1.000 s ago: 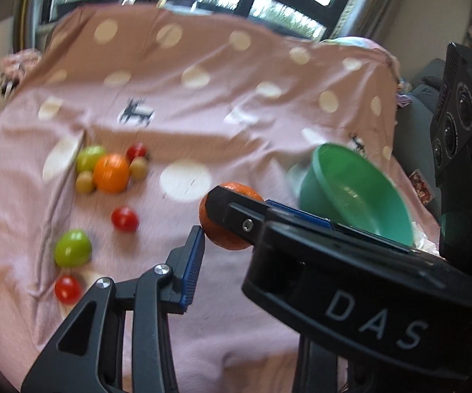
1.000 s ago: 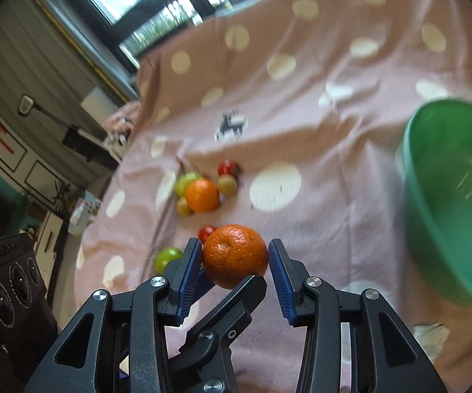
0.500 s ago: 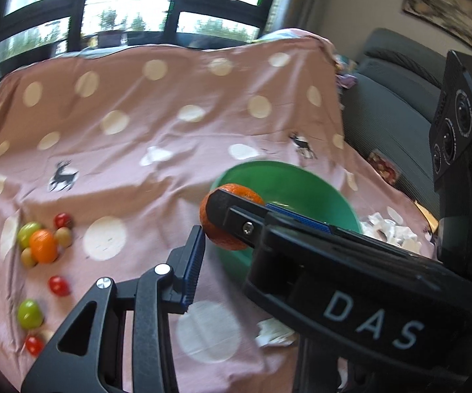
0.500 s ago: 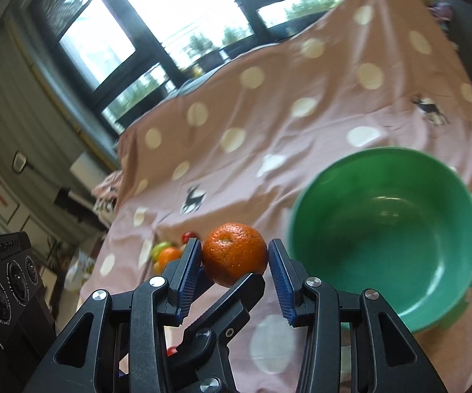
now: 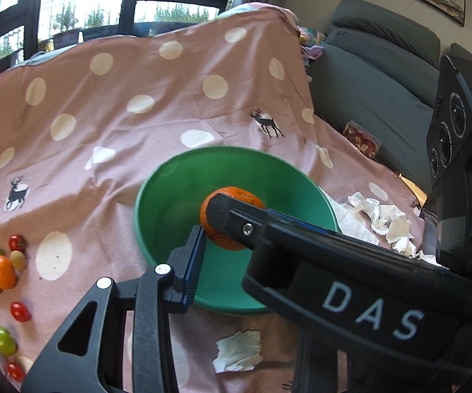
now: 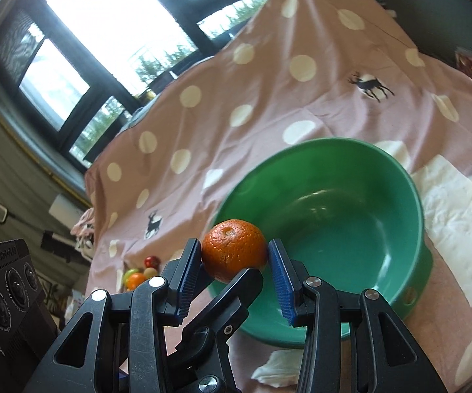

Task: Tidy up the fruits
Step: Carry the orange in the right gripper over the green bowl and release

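Note:
An orange mandarin [image 6: 229, 242] sits between the blue pads of my right gripper [image 6: 234, 255], which is shut on it. My left gripper [image 5: 229, 229] crosses the right one. Its left pad [image 5: 195, 255] touches the mandarin [image 5: 226, 244], and its other finger [image 6: 236, 291] lies against the fruit's underside, so it is shut on it too. The mandarin hangs above the near side of an empty green bowl [image 6: 350, 229] [image 5: 170, 203]. Several small fruits [image 5: 1, 271], orange, green and red, lie on the pink cloth at far left, with a cluster of them [image 6: 137, 275] showing small in the right wrist view.
A pink cloth with white dots [image 5: 121, 98] covers the surface. Crumpled tissues [image 5: 383, 216] lie right of the bowl and another tissue [image 5: 239, 350] lies in front of it. A flat paper towel [image 6: 459, 216] lies to its right. A grey sofa [image 5: 383, 75] stands behind.
Both grippers, locked together on the mandarin, have swung right from the fruit pile to above the bowl. The bowl has come to the middle of both views. Neither grip has changed.

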The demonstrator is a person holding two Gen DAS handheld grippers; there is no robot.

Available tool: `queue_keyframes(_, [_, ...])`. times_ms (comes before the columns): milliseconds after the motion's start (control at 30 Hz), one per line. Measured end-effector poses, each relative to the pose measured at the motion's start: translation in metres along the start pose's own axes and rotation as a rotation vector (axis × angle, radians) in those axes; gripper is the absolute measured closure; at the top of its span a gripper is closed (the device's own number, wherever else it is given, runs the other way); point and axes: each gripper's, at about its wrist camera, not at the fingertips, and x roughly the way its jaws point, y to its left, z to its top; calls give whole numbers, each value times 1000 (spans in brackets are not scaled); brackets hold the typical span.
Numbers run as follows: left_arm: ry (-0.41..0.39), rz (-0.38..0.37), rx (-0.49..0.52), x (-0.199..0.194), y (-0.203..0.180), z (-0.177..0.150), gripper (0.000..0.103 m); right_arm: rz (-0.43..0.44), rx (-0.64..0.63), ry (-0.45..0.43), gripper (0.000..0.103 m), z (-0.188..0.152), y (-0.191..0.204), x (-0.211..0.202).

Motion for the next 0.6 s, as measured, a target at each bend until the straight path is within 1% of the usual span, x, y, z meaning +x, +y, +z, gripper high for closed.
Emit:
queue_keyframes(300, [58,-39,-6,22,-3,-1,67,-41,76,31,57,0,-21,9])
queue_keyframes(533, [87,-73,-25,32,-3,-4,67,-80,99,51,57,-1,-29,13])
queue_keyframes(600, [91,-75,-27,34,-3,-3,69,-92,95,50,57,-1,-29,14])
